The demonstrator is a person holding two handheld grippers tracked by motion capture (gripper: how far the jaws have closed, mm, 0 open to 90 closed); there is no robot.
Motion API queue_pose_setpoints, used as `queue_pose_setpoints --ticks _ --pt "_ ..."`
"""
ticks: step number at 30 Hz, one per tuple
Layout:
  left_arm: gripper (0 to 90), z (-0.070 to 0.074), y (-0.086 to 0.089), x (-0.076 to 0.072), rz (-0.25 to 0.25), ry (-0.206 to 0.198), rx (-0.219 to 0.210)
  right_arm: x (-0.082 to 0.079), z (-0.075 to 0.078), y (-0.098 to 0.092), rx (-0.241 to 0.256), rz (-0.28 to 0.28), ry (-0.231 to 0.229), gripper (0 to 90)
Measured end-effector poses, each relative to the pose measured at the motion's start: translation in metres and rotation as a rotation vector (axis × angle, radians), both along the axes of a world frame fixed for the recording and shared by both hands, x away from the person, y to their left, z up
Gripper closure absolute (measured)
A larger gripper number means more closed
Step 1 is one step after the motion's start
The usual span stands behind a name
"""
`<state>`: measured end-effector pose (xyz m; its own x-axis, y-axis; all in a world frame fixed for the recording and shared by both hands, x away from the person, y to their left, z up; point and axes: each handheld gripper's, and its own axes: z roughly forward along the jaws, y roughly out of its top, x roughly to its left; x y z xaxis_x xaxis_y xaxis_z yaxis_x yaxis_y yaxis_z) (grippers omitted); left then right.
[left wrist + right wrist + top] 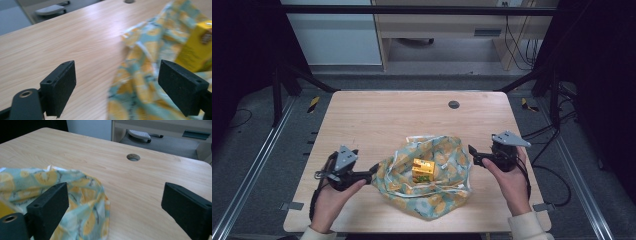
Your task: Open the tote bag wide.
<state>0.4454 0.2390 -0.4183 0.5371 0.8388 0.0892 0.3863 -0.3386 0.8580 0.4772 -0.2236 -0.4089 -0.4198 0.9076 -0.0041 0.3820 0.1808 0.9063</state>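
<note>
There is one big wooden table (377,120). It has one small round hole (454,104) near its far edge.

On the near half of the table lies one cloth (437,192). It is blue-green with yellow fruit on it, and it is bunched up with its edges standing a little. The cloth sits between the two grippers.

There are two hands. The left hand (329,200) holds the left gripper (373,172). The right hand (507,182) holds the right gripper (472,154). So there are two grippers, one at each side of the cloth.

The left gripper is at the left edge of the cloth. In the left gripper view its two black jaws are spread wide, and the cloth's edge (140,82) lies in the gap between them. The jaws are not pinching it.

The right gripper is just beside the right edge of the cloth. In the right gripper view its two jaws are spread wide too. A fold of the cloth (85,202) is next to one jaw, and bare table is in the gap. It holds nothing.

In the middle of the cloth stands one little yellow box (423,170). It is the smallest thing here. It stands upright, with the cloth raised around it.
</note>
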Motion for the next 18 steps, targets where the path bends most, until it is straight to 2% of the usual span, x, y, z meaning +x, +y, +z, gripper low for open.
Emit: queue_pose_setpoints --ticks 2,5,8,10,15,18 --pt "13.4 0.0 0.017 0.003 0.042 0.002 -0.022 -0.008 -0.008 -0.008 -0.002 -0.008 -0.001 6.4" --pt "10.8 -0.005 0.042 0.007 0.104 -0.003 -0.006 -0.013 -0.02 -0.017 -0.004 -0.024 0.008 6.3" --pt "9.5 -0.013 0.066 0.011 0.158 0.006 -0.025 -0.015 -0.034 -0.027 0.002 -0.055 0.051 8.2" --pt "8.9 -0.019 0.077 0.012 0.195 0.01 -0.039 -0.016 -0.044 -0.033 -0.03 -0.075 0.083 11.3" --pt "7.4 -0.033 0.087 0.018 0.215 0.049 -0.02 -0.013 -0.06 -0.045 -0.099 -0.113 0.148 13.2" --pt "6.7 -0.034 0.086 0.018 0.201 0.053 -0.016 -0.011 -0.066 -0.052 -0.091 -0.138 0.173 13.2"
